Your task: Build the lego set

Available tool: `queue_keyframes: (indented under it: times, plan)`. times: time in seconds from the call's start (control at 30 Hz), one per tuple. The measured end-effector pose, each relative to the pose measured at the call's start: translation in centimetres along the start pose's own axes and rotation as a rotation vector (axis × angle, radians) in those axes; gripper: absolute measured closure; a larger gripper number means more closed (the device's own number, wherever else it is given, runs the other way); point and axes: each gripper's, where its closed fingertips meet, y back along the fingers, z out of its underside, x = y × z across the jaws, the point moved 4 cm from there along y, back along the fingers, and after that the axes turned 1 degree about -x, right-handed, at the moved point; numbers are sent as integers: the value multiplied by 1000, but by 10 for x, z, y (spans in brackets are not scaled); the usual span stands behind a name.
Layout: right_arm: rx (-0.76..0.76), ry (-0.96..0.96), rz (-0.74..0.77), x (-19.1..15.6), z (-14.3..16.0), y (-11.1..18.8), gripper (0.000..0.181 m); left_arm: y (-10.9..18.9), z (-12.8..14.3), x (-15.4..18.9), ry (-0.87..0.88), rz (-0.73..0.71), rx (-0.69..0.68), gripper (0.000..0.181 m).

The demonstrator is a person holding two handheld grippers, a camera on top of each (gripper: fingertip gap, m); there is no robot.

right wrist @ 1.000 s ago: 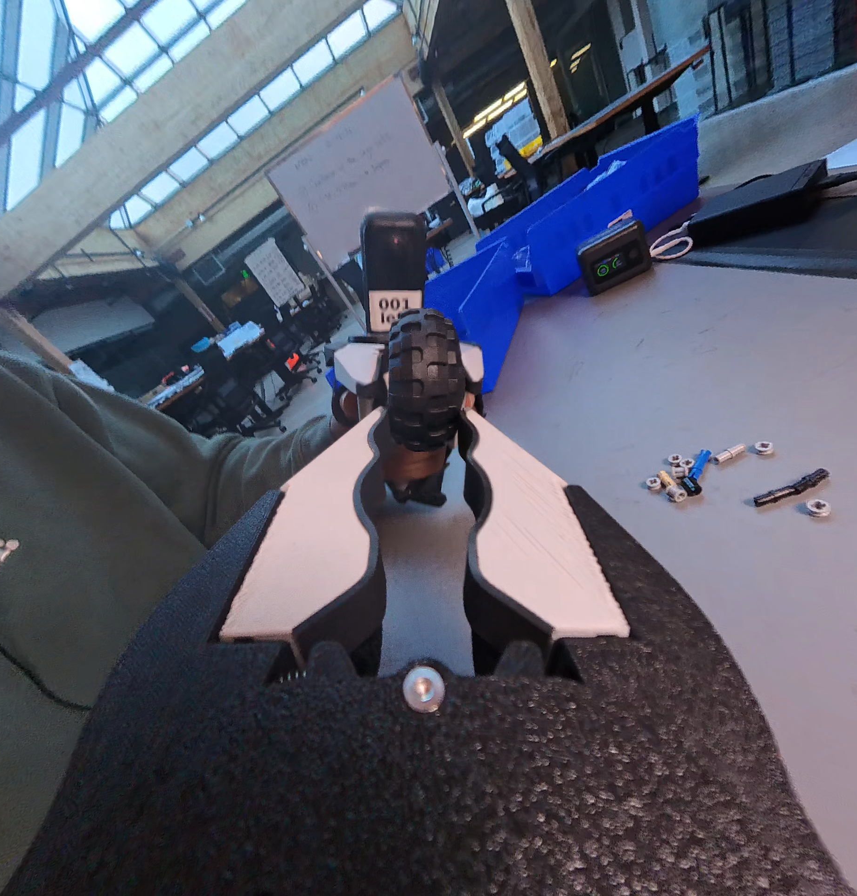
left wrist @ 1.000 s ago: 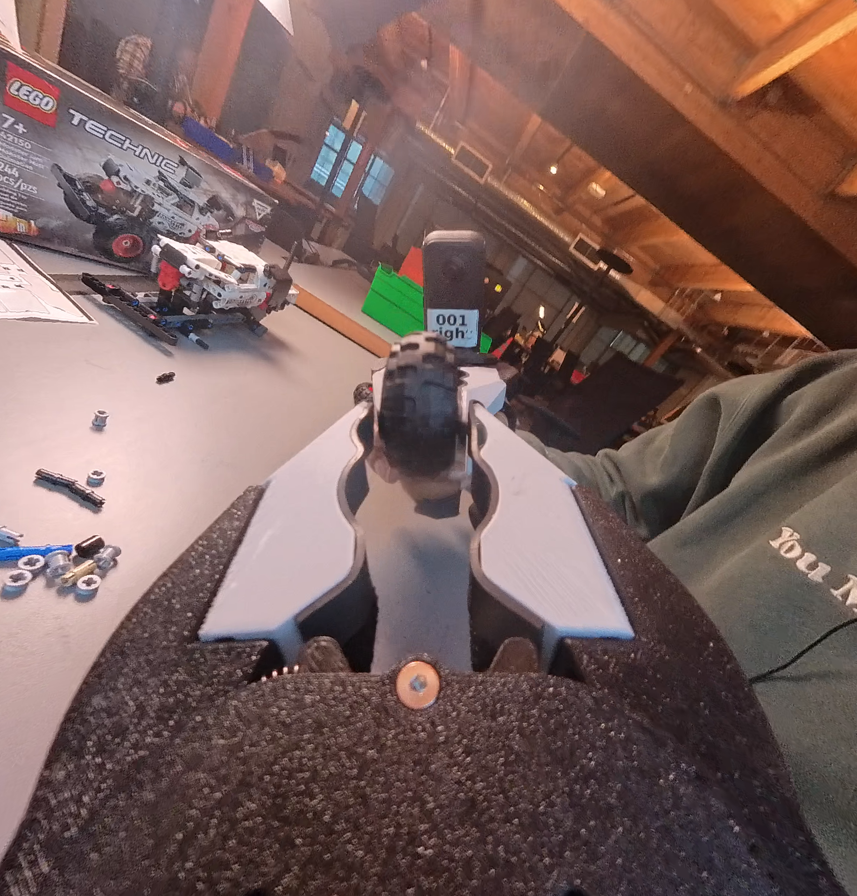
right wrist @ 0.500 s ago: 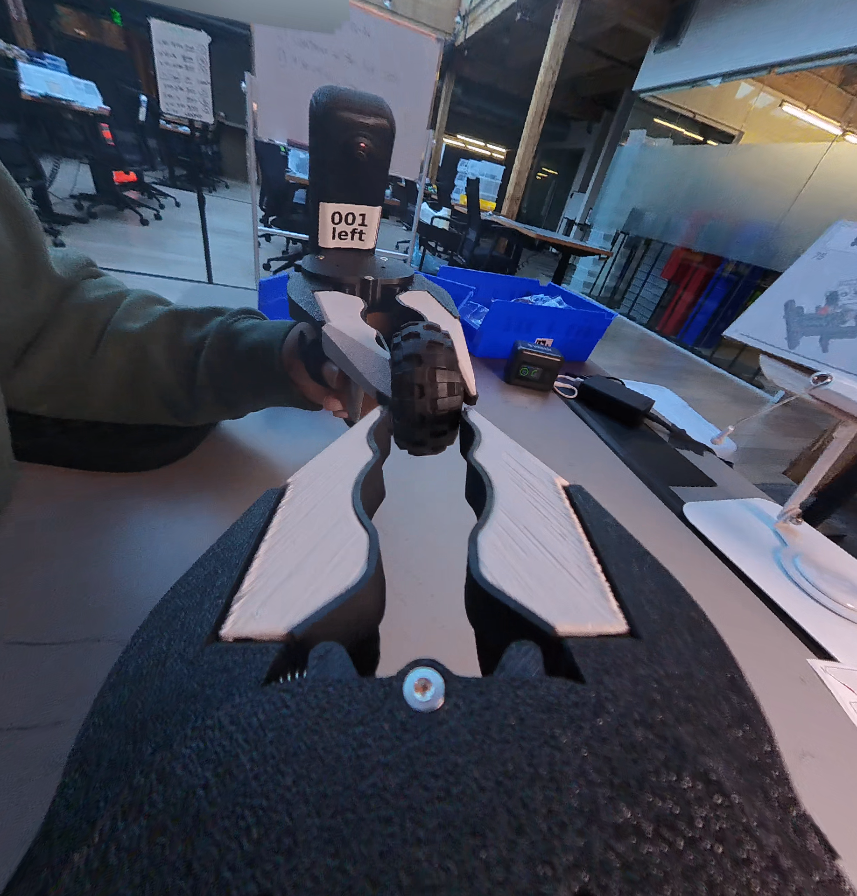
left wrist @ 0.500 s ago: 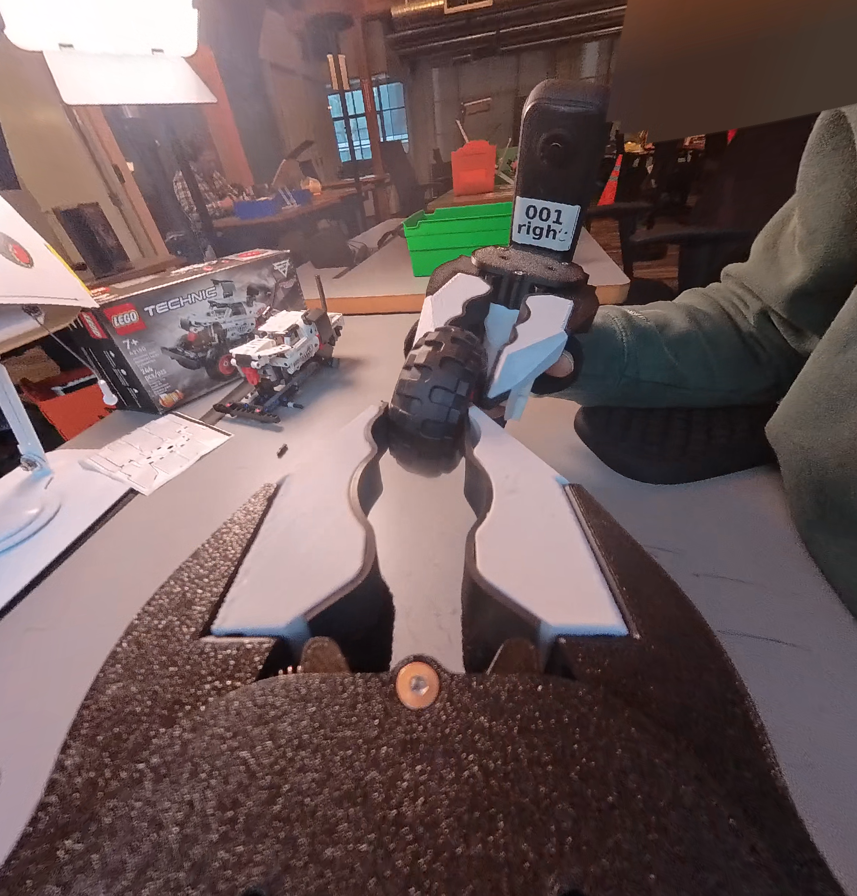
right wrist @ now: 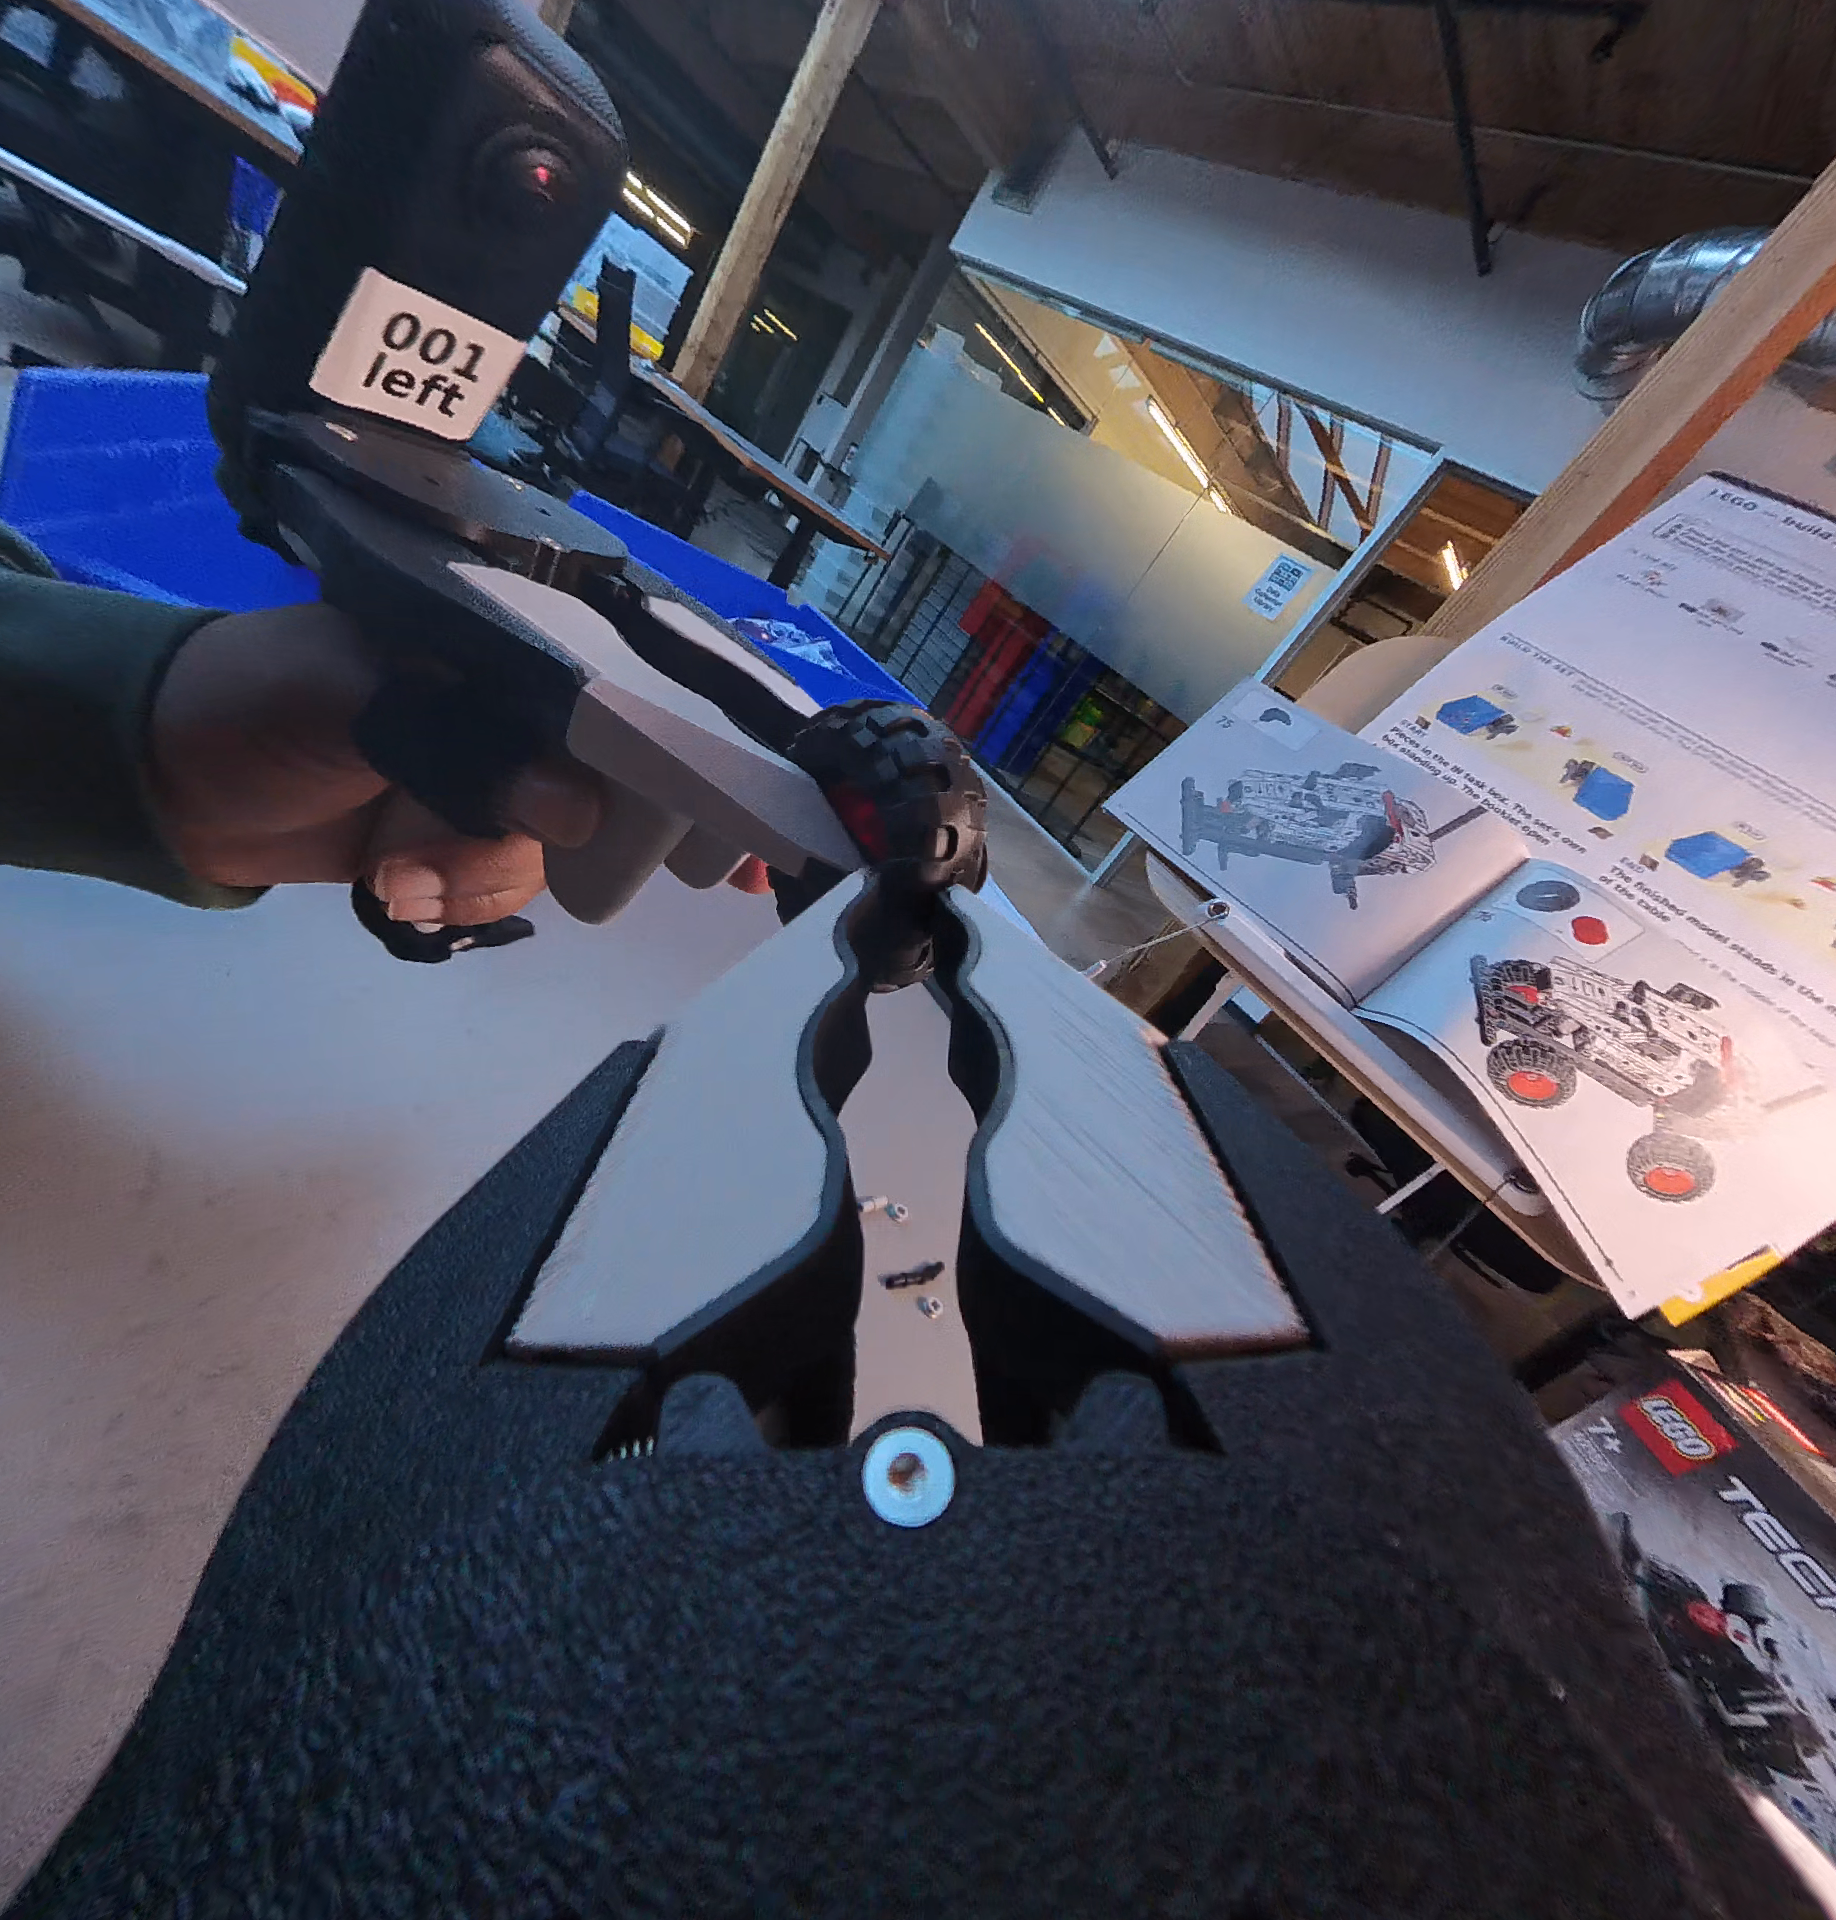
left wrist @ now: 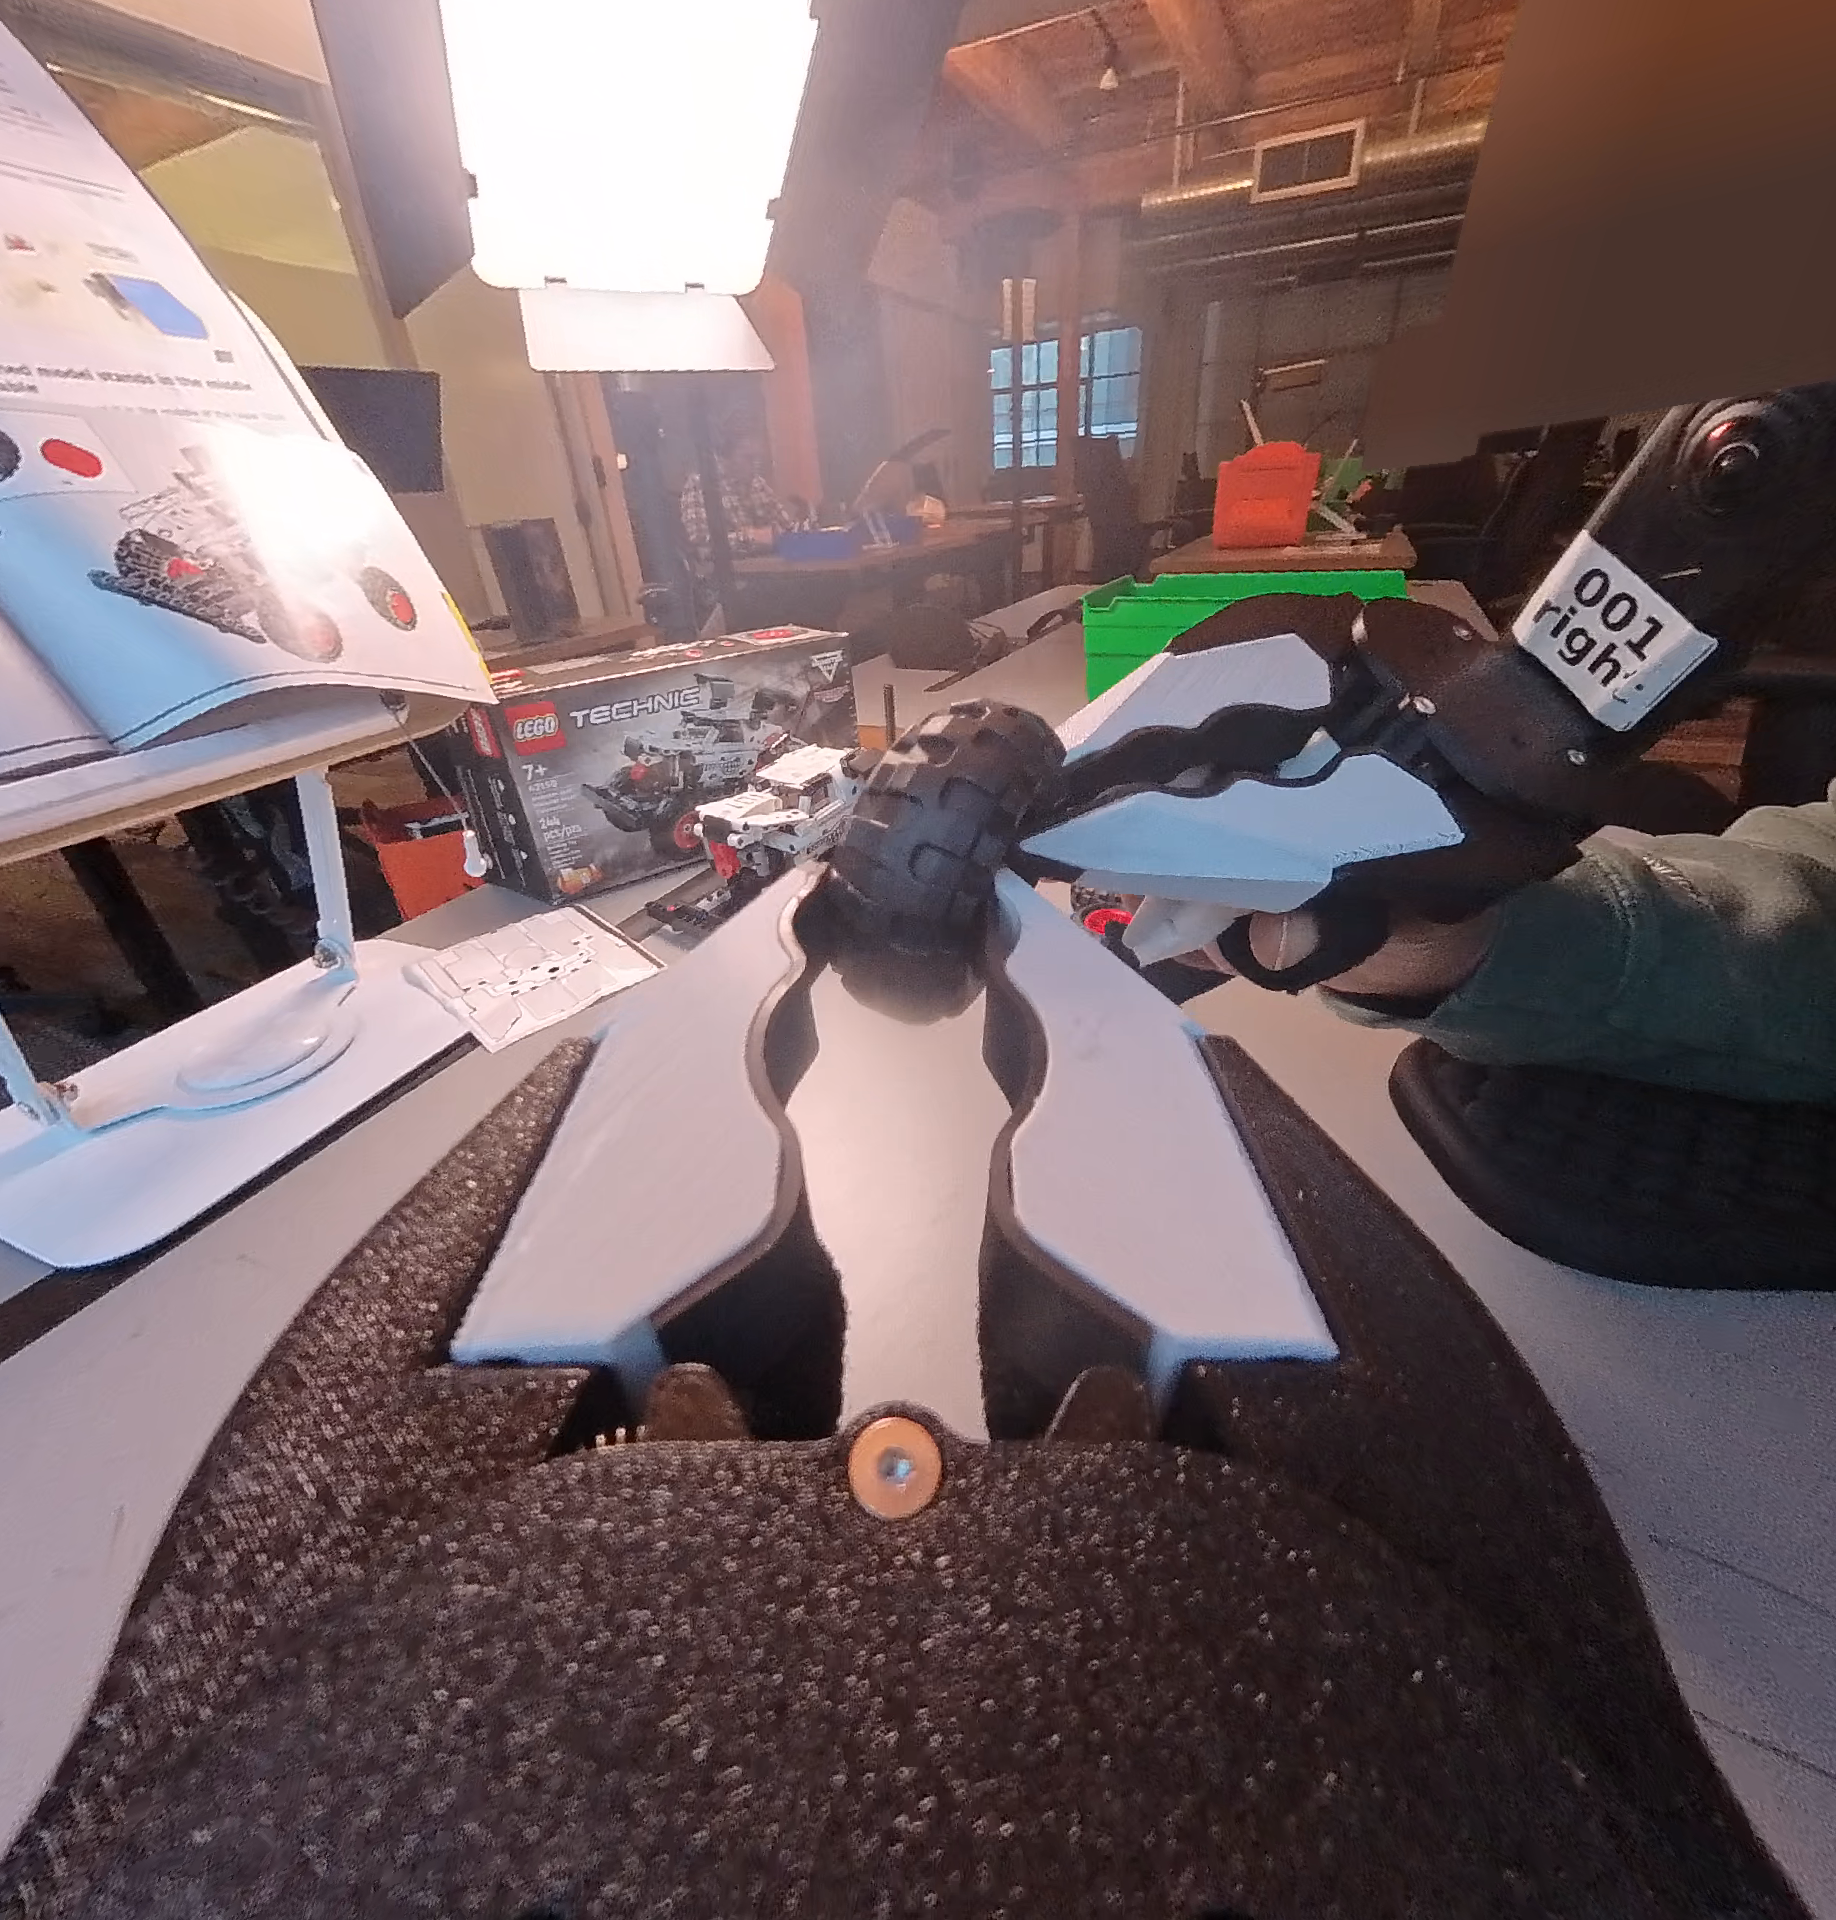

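A black knobby tyre (left wrist: 929, 821) is held above the grey table (left wrist: 1516, 1455) between both grippers. My left gripper (left wrist: 898, 914) is shut on the tyre's lower part. My right gripper (left wrist: 1049, 795) comes in from the right, shut on the same tyre. In the right wrist view my right gripper (right wrist: 903, 920) pinches the tyre (right wrist: 909, 769) from below, and a red hub shows inside it. My left gripper (right wrist: 852, 800) reaches in from the left. The part-built white truck model (left wrist: 779, 810) stands behind the tyre.
The set's box (left wrist: 665, 769) stands behind the model and shows again at lower right (right wrist: 1745, 1558). An open instruction booklet (left wrist: 166, 582) rests on a white stand at the left. A sticker sheet (left wrist: 529, 966) and small loose parts (right wrist: 909, 1273) lie on the table. A green bin (left wrist: 1132, 634) is beyond. Both grippers' tips are close together, under 4 cm apart.
Both grippers have kept hold of the tyre and swung round with it. They faced each other head-on before; now they meet at an angle, facing the booklet stand.
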Motion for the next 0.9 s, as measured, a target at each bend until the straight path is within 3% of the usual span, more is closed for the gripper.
queue_keyframes:
  times: [0.57, 0.9]
  plan:
    - [-28, -127, -241, 0, 10, 15, 179, -9, 15, 8, 144, 128, -43, 157]
    - [-15, -322, -367, 0, 27, 29, 181, -20, 33, 14, 373, 232, -81, 157]
